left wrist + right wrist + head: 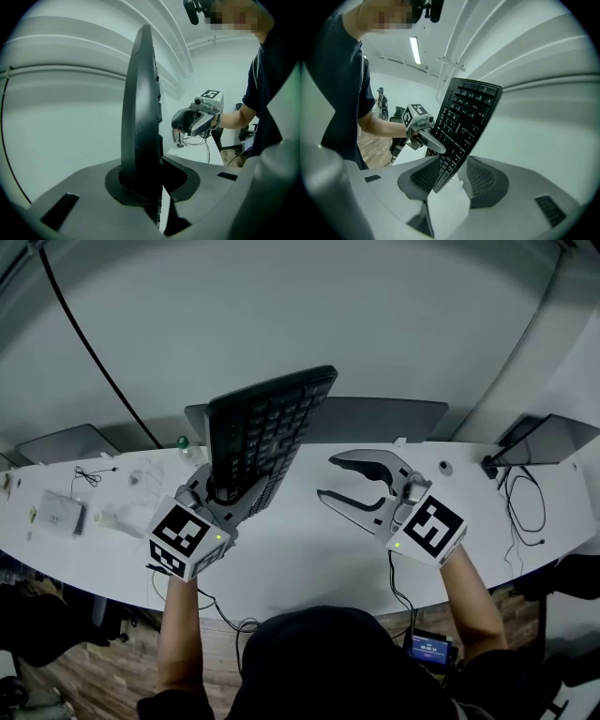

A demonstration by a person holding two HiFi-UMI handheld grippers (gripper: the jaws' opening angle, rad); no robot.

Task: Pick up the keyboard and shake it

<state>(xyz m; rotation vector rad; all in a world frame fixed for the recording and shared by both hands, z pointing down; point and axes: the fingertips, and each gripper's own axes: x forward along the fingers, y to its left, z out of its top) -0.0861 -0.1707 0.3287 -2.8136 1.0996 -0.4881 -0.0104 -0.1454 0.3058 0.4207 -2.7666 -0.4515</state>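
**Keyboard held on end above the desk**

Shows a black keyboard (267, 432) lifted clear of a white desk (300, 554). Standing nearly on end, top leaning a little to the right, keys turned toward the right side. Clamped near its lower end by the left gripper (223, 491), jaws closed tight on both faces. Seen edge-on from the left gripper view, rising as a thin dark blade from between the pads.

To the right, set apart from the keyboard, sits the right gripper (326, 477). Jaws spread wide, gripping nothing, tips aimed left toward the keys. From the right gripper view, looks across at the key face, with the keyboard's lower corner lined up in the gap between the open jaws and not touching them.

On the desk at far left, a small white box (58, 514) and a thin coiled cable (89, 474). At far right, more loose black cables (525, 507). Below each gripper, a bare forearm reaching in from the near edge.
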